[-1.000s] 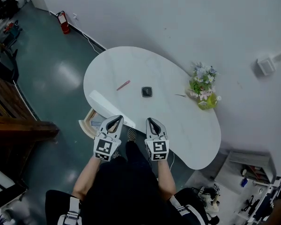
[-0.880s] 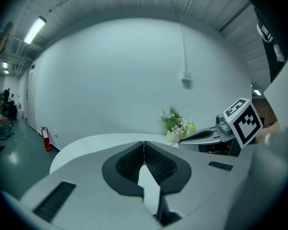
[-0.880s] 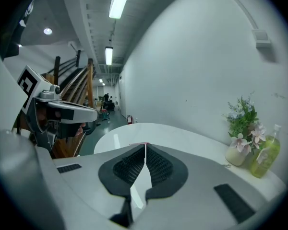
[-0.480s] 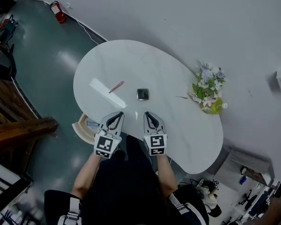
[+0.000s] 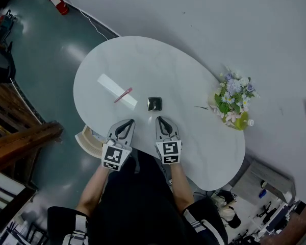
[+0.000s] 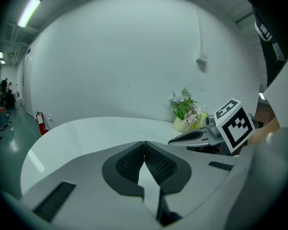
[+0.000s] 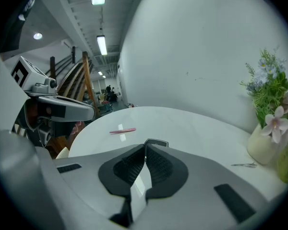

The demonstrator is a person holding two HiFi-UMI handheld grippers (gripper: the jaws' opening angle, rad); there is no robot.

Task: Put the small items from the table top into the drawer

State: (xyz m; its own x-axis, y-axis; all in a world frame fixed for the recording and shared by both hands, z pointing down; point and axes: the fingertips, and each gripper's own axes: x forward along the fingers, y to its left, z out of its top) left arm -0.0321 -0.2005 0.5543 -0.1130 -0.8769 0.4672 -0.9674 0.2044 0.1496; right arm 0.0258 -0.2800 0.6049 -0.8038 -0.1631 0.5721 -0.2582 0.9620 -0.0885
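Approach step, nothing picked yet. Far left: drawer [image 5: 86, 138] is sitting below the edge of the surface [image 5: 183, 70], looking pulled out, so prob. ready to receive; contents not clear. Pink pen [image 5: 123, 95] is lying left of centre, apart from both grippers. Left gripper [image 5: 127, 122] is hovering over the near edge, jaws pressed tip to tip w/ nothing between them. Black square item [image 5: 154, 104] is resting mid-surface, just ahead of the right gripper [image 5: 160, 120], not touching it. Right gripper's jaws are likewise closed & empty; its own view is looking straight over them at the black item, w/ the pen further off to the left. Thin metal piece [image 5: 200, 107] is lying further right, near the flower vase [image 5: 233, 103]; too small to ID.

Judgement: all three small items are waiting on top, so the task is only starting. Next move prob. calls for opening the right jaws, lowering them astride the black item, closing, then carrying it left & down to the drawer. Item is low & flat, so pads will need to be going nearly to the surface.
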